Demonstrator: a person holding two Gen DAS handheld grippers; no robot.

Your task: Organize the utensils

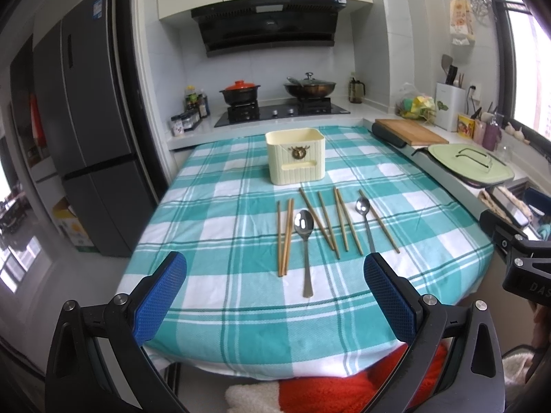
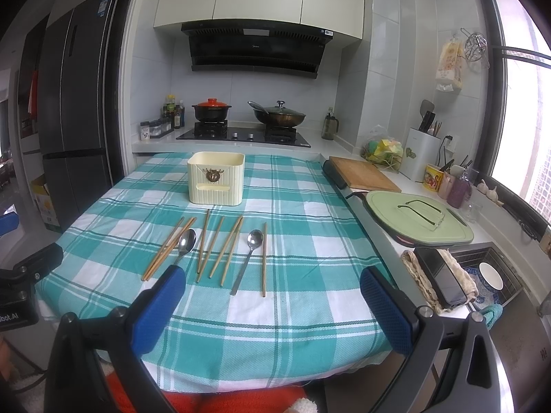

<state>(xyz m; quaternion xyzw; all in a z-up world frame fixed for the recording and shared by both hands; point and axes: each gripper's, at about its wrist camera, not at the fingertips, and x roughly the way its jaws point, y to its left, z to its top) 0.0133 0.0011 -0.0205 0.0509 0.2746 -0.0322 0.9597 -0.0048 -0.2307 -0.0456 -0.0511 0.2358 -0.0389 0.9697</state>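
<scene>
Several wooden chopsticks [image 1: 327, 222] [image 2: 220, 247] lie fanned out on the teal checked tablecloth [image 1: 220, 206] [image 2: 303, 213], with a large steel spoon [image 1: 304, 237] [image 2: 184, 244] and a smaller steel spoon [image 1: 365, 216] [image 2: 248, 254] among them. Behind them stands a cream utensil holder [image 1: 296, 156] [image 2: 216, 177], upright and empty at the rim. My left gripper [image 1: 273, 268] hovers open over the near edge, short of the utensils. My right gripper [image 2: 272, 282] is also open, just in front of the chopsticks, holding nothing.
A stove with a red-lidded pot [image 1: 240, 91] and a wok [image 1: 309, 86] sits behind the table. To the right are a wooden cutting board [image 2: 363, 172], a green lidded pan [image 2: 420, 216] and a sink [image 2: 489, 275]. A fridge [image 1: 89, 137] stands left.
</scene>
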